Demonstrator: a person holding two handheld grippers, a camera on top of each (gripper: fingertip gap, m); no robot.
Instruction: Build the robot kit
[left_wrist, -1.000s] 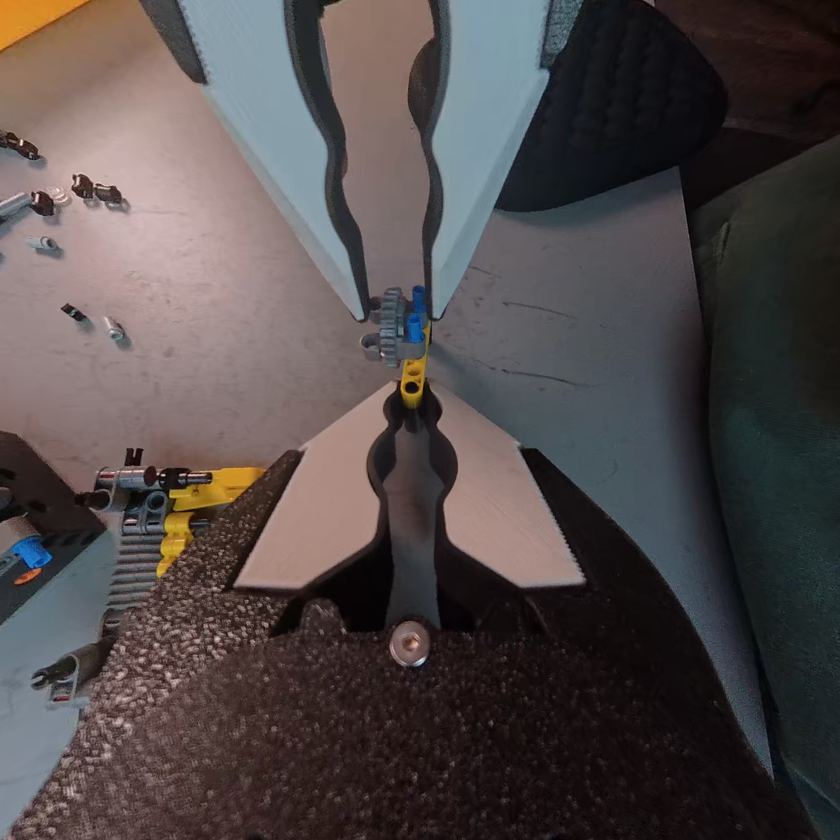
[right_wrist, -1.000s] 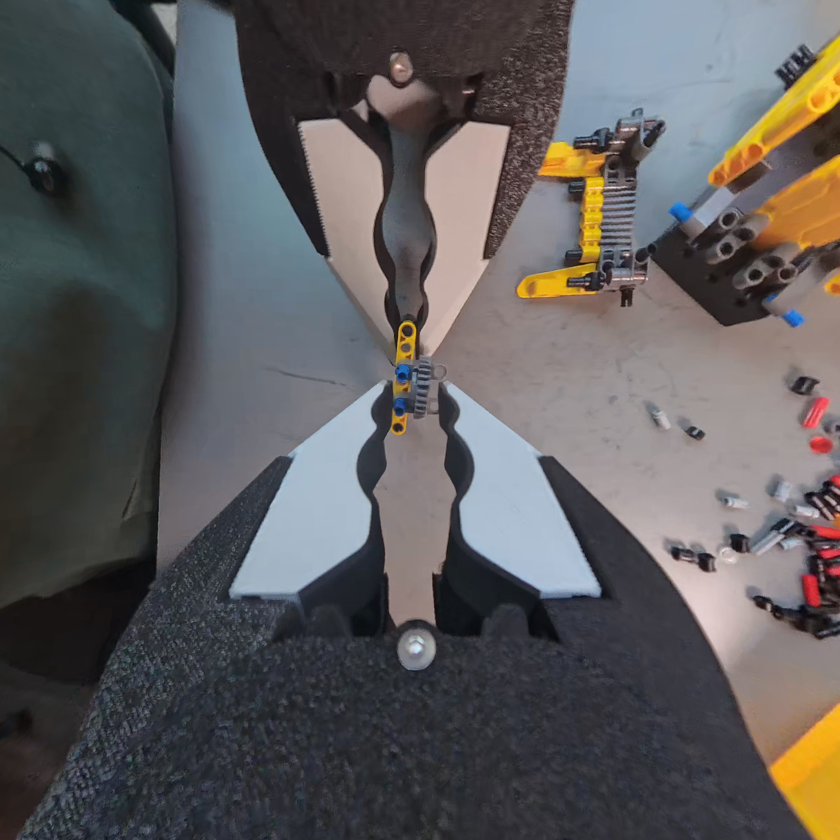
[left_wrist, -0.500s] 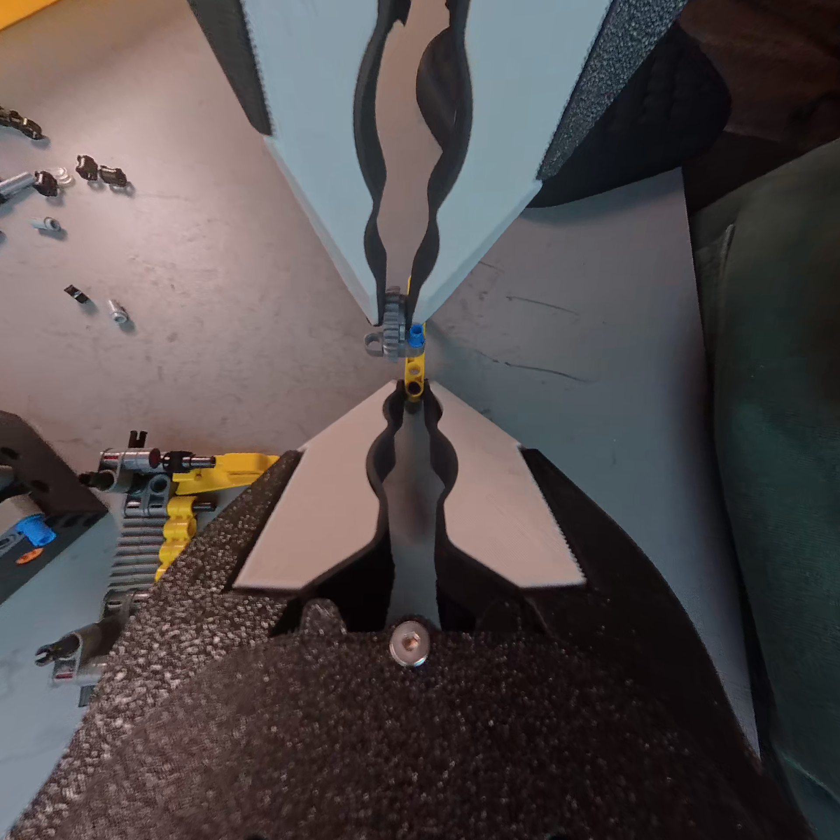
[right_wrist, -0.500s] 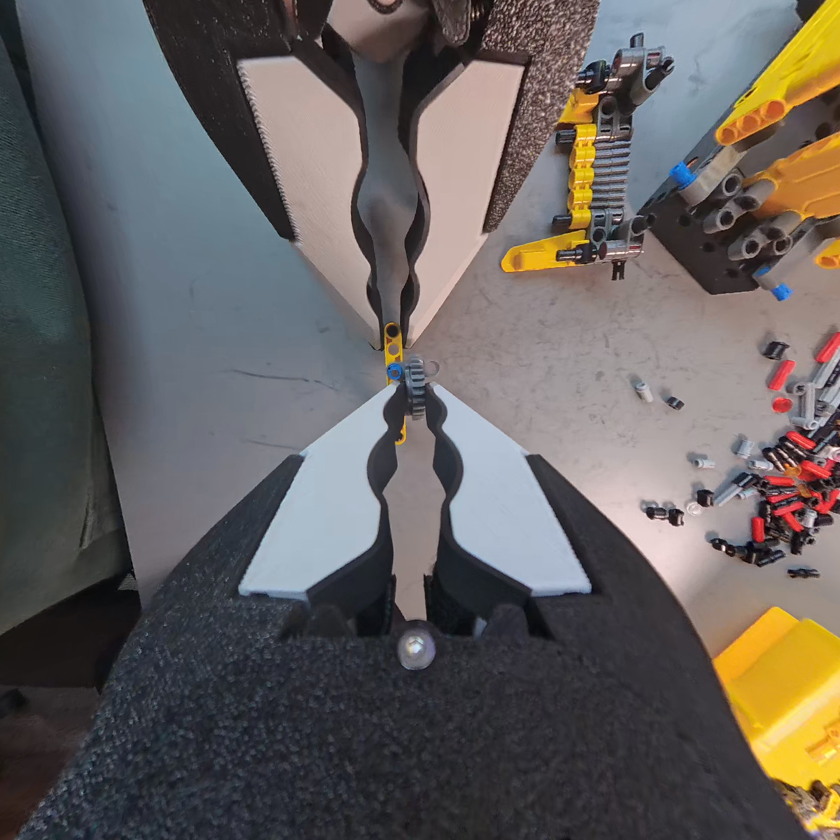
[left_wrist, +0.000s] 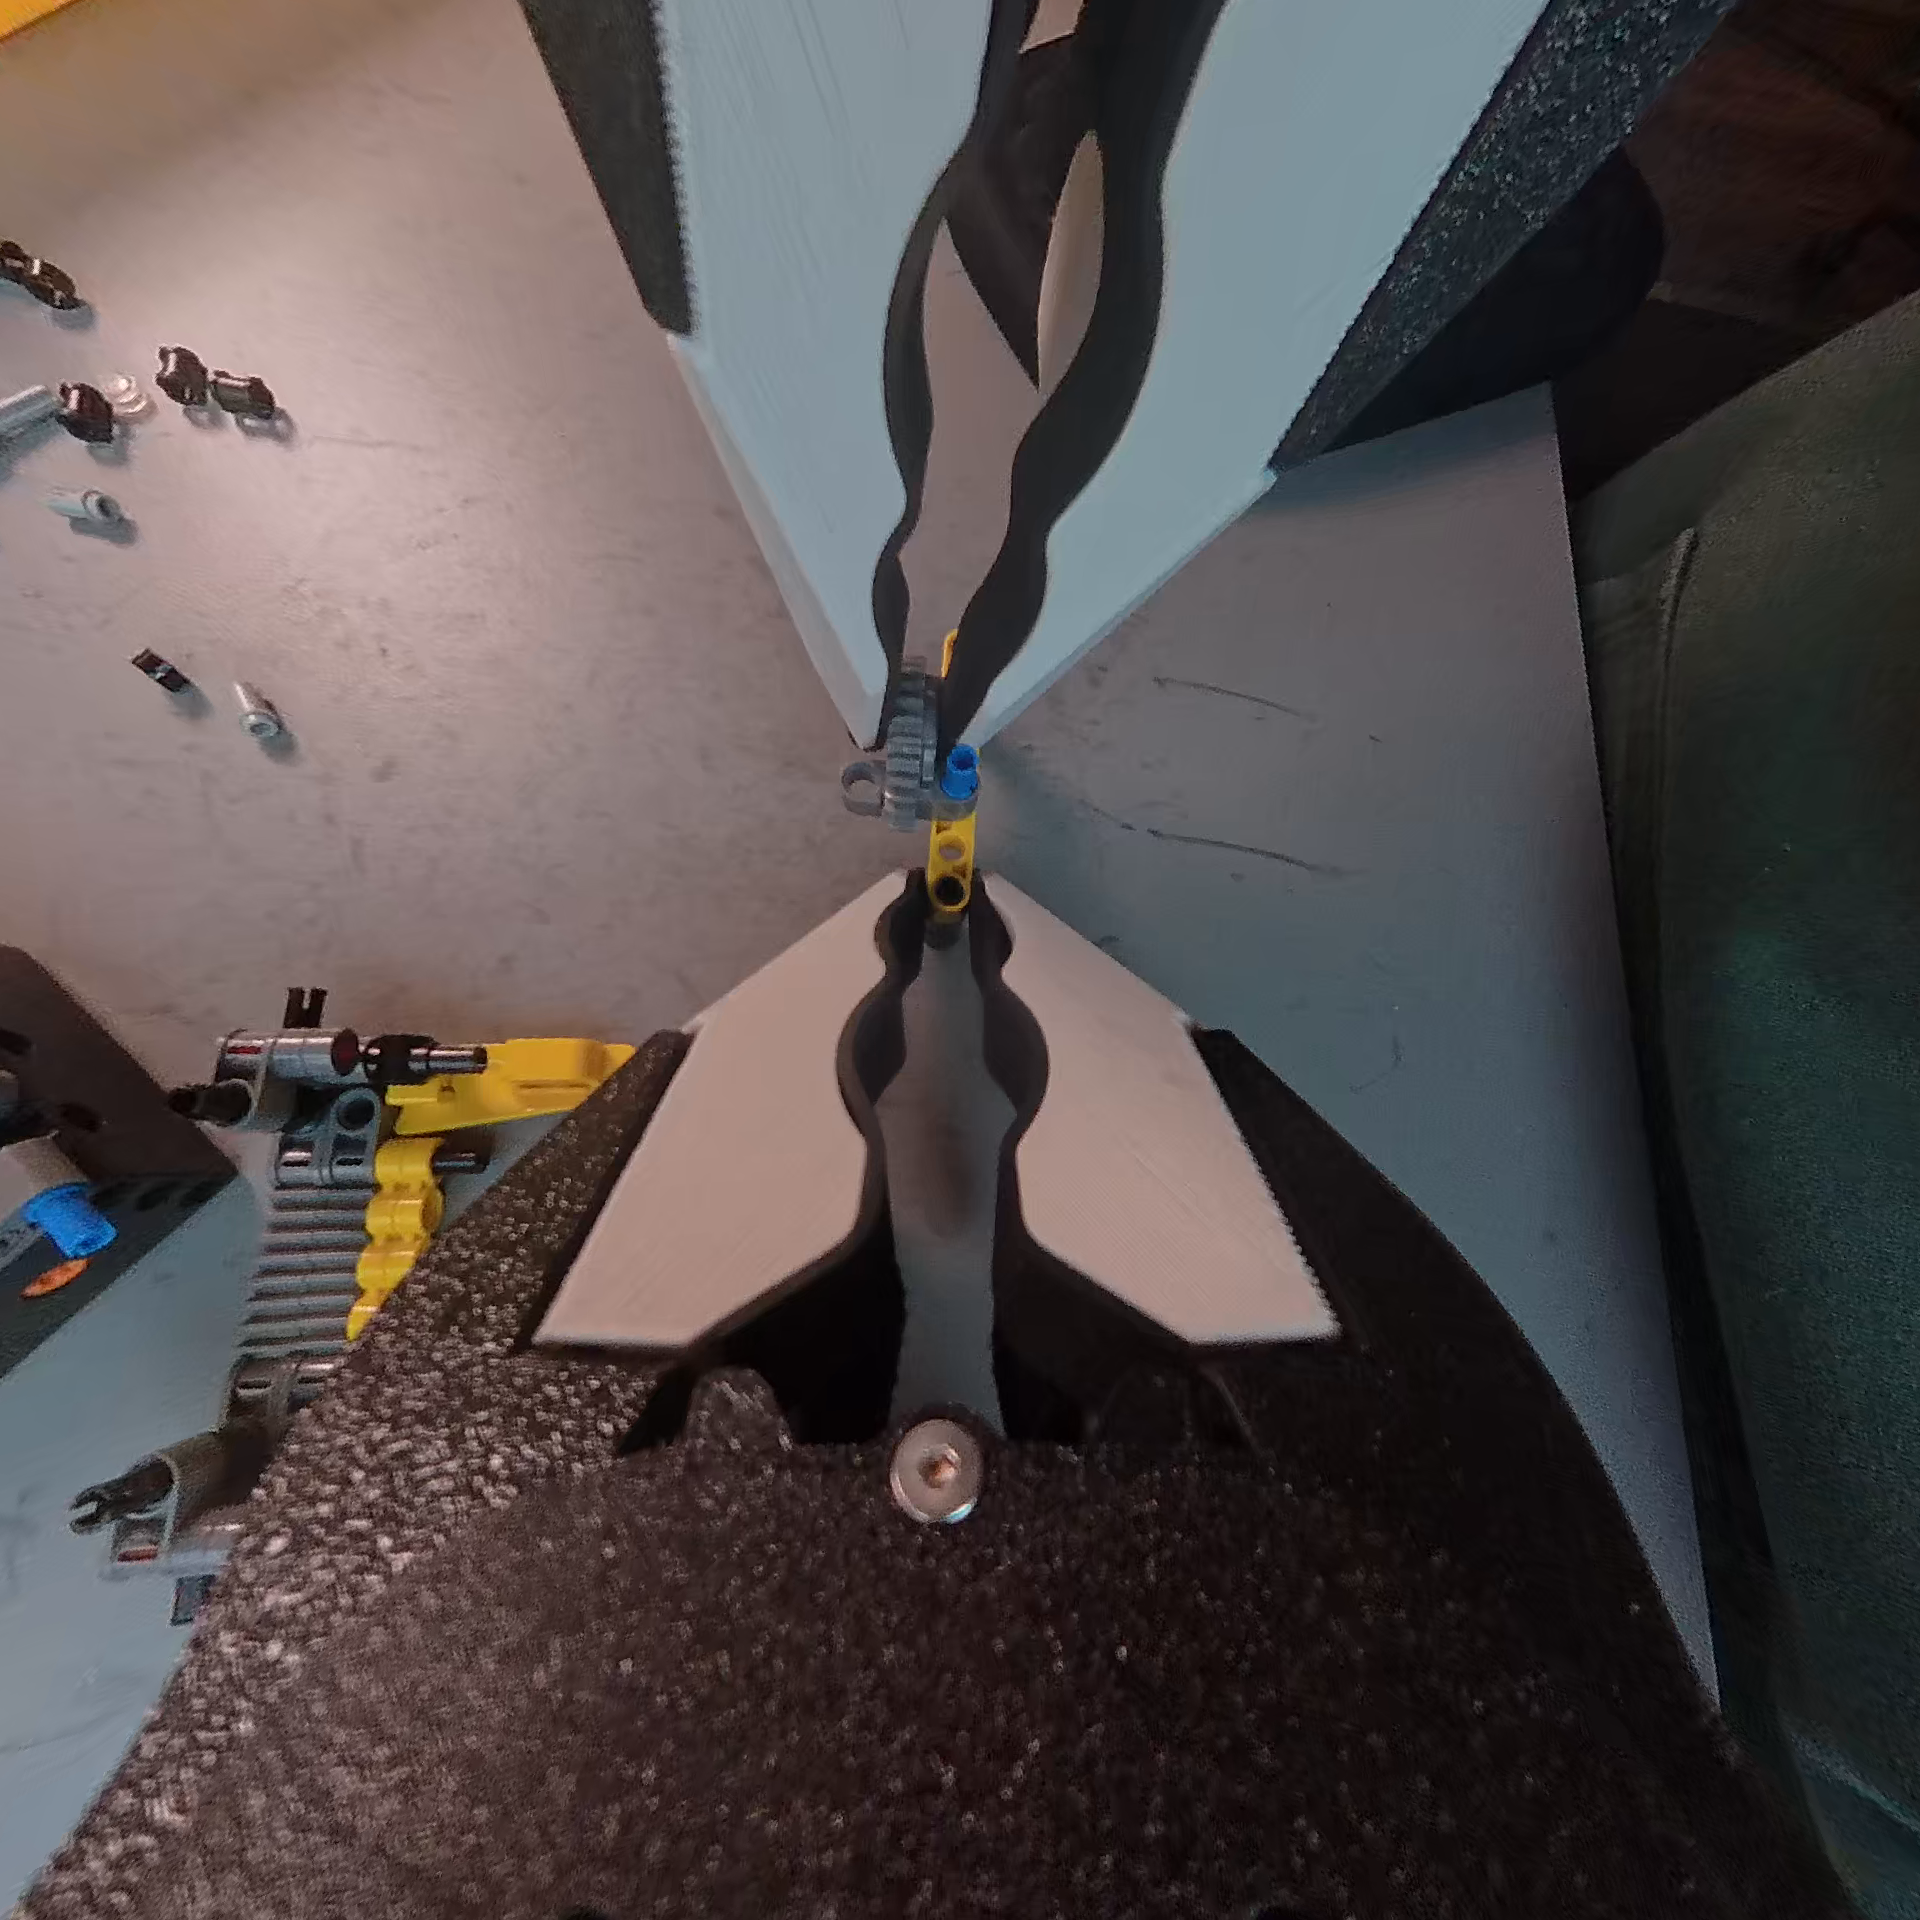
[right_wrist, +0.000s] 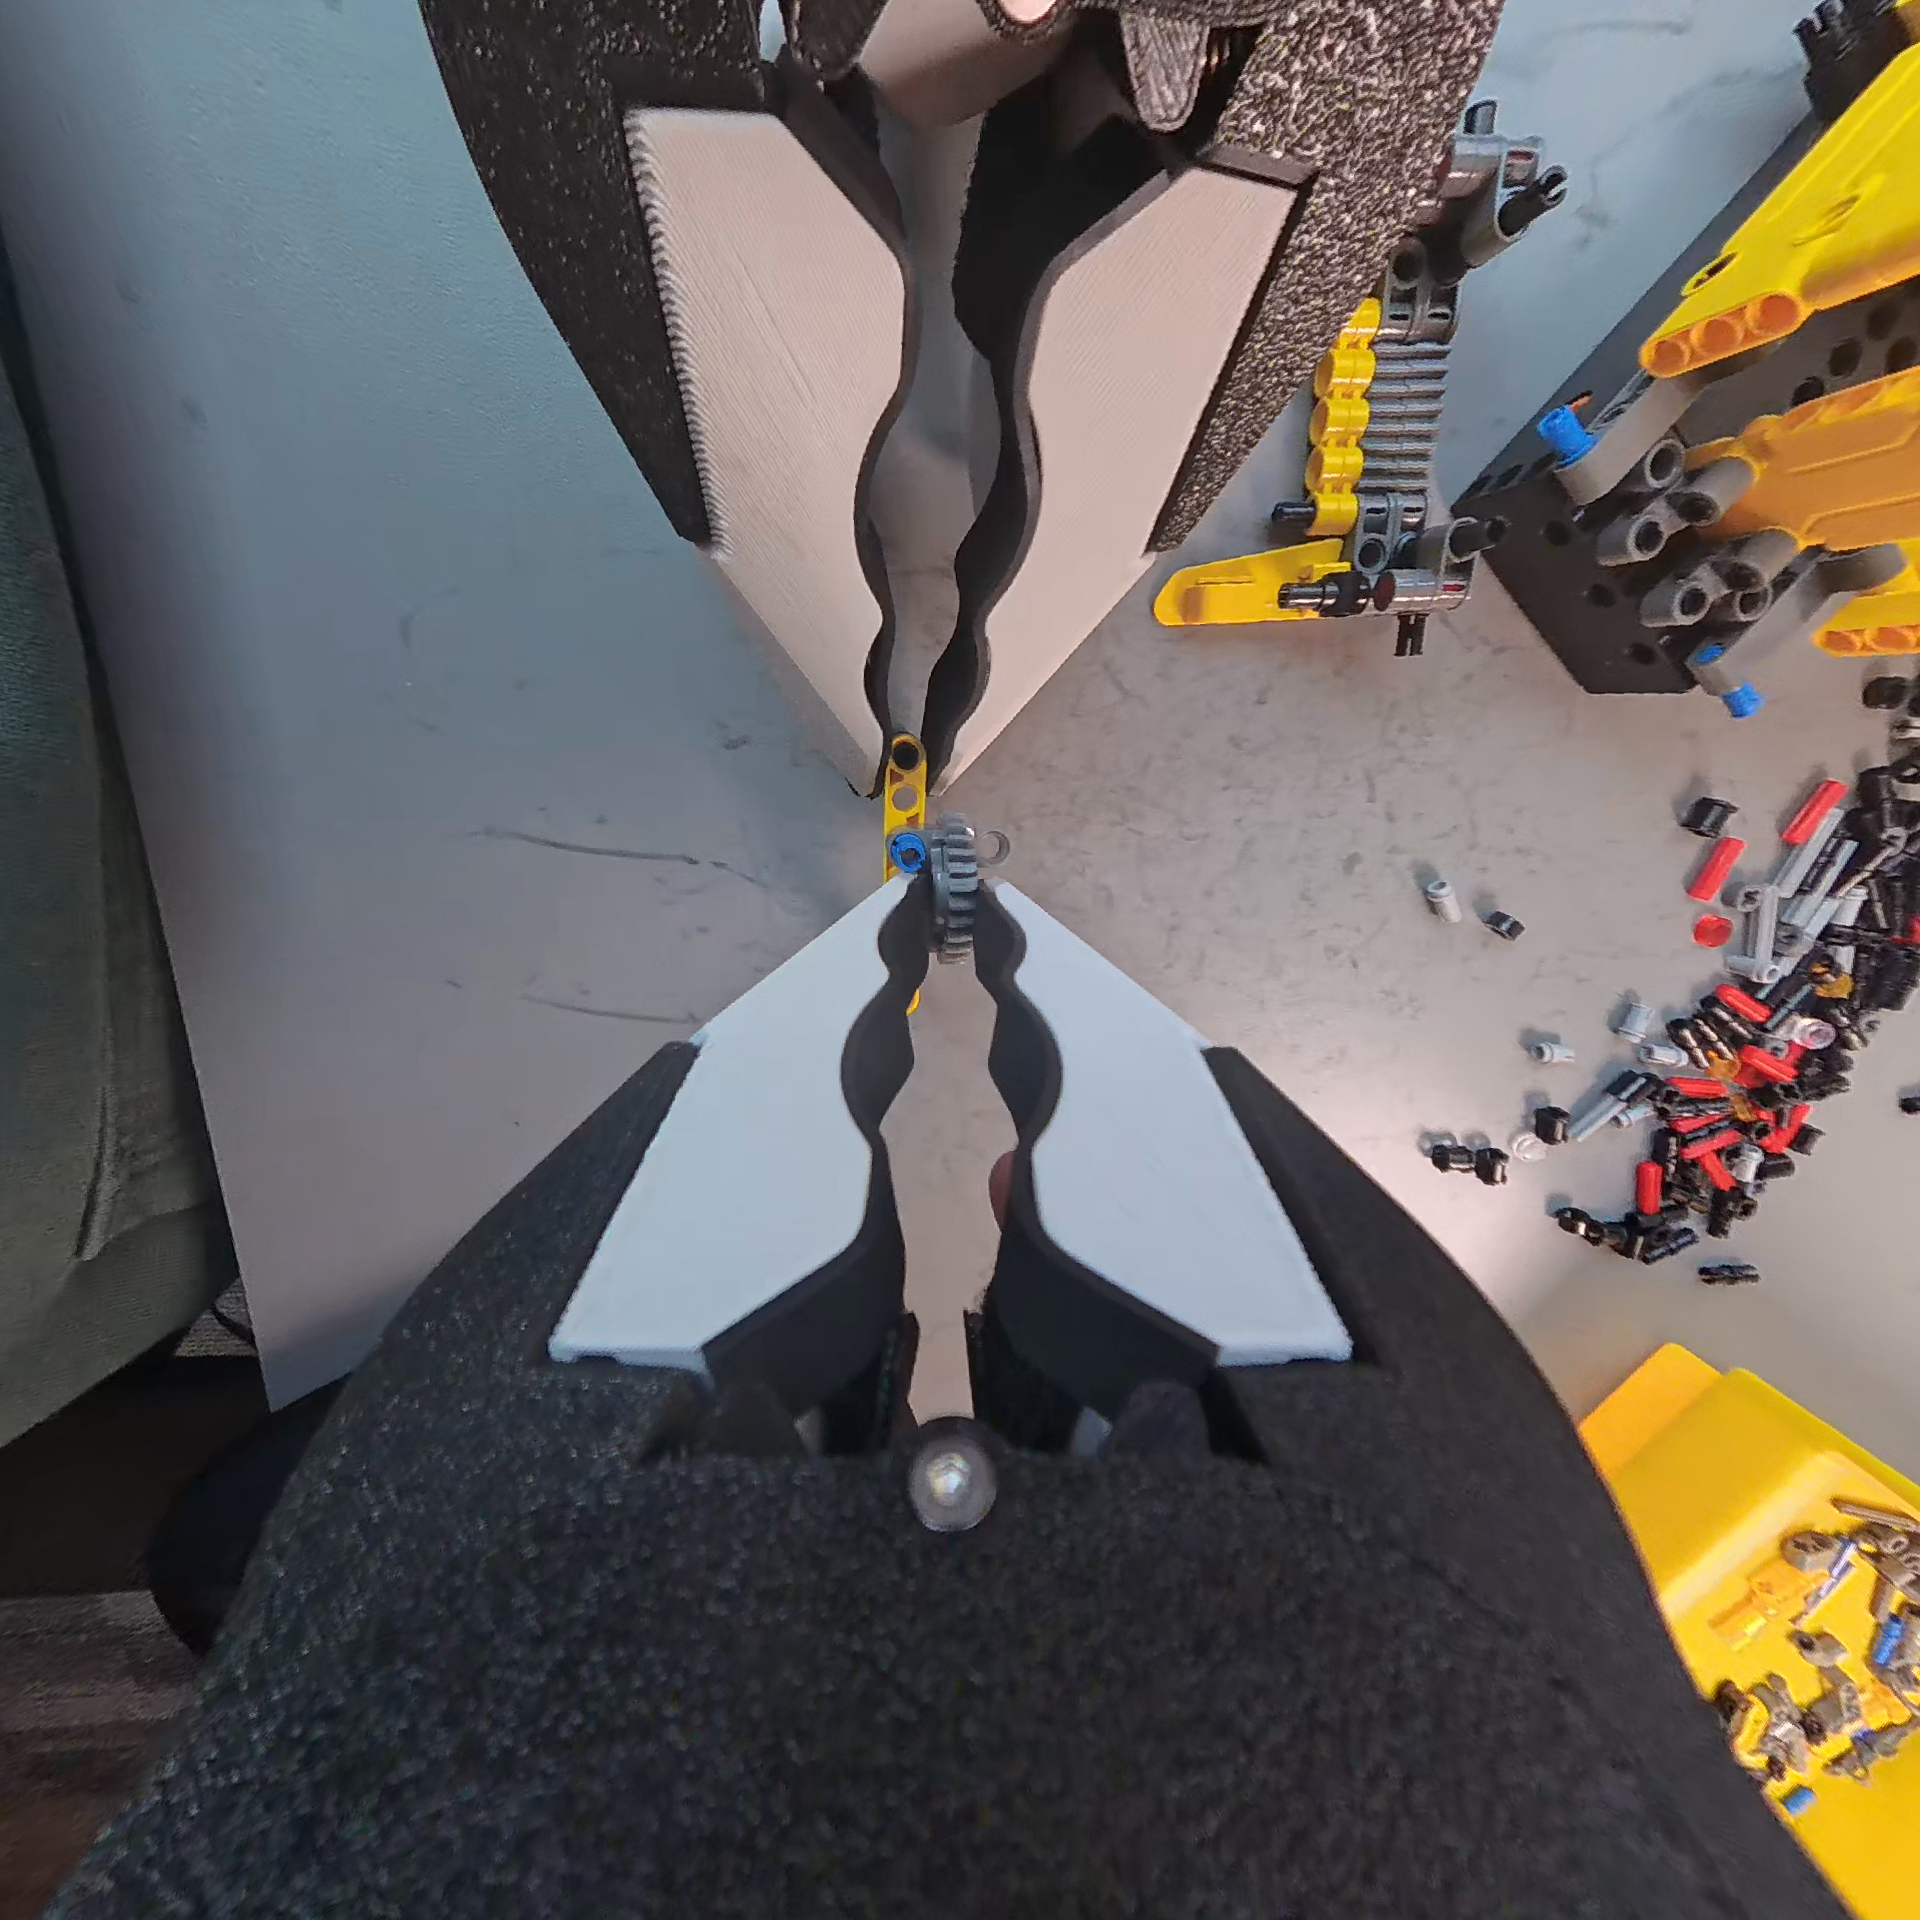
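Grey, scuffed tabletop (right_wrist: 1195, 790) fills both views, with a dark green cloth (left_wrist: 1787, 935) along its near edge; above it the two grippers meet tip to tip over one small plastic assembly.

The left gripper (left_wrist: 943, 920) is pressed together on the lower end of a thin yellow beam (left_wrist: 951, 852) with a row of round holes; the right gripper (right_wrist: 948, 914) is pinched on a dark grey gear (right_wrist: 951, 883) that sits on the beam's side, beside a blue pin (right_wrist: 907, 852) and a small light grey ring-ended piece (right_wrist: 992, 844). The whole assembly hangs in the air between the two sets of tips, clear of the table.

The likely trouble is the smallness of the holds; each grip is only at the very tips, on smooth hard plastic, so a slight twist or uneven pull between the hands could let the beam pivot or slide out; the gear's toothed rim offers a narrow, rounded seat and could roll in the pads; a push off the pin's line could jam or pop the parts apart and scatter them.

The fingers (right_wrist: 1132, 1164) are pale, flat, finely ribbed wedges with wavy black inner pads; the bodies are coarse, speckled black. To the side lie a yellow and grey toothed build (right_wrist: 1382, 457), a black block with grey tubes and yellow beams (right_wrist: 1662, 540), a loose heap of red, black and grey pins (right_wrist: 1745, 1091), and a yellow bin of parts (right_wrist: 1704, 1475).
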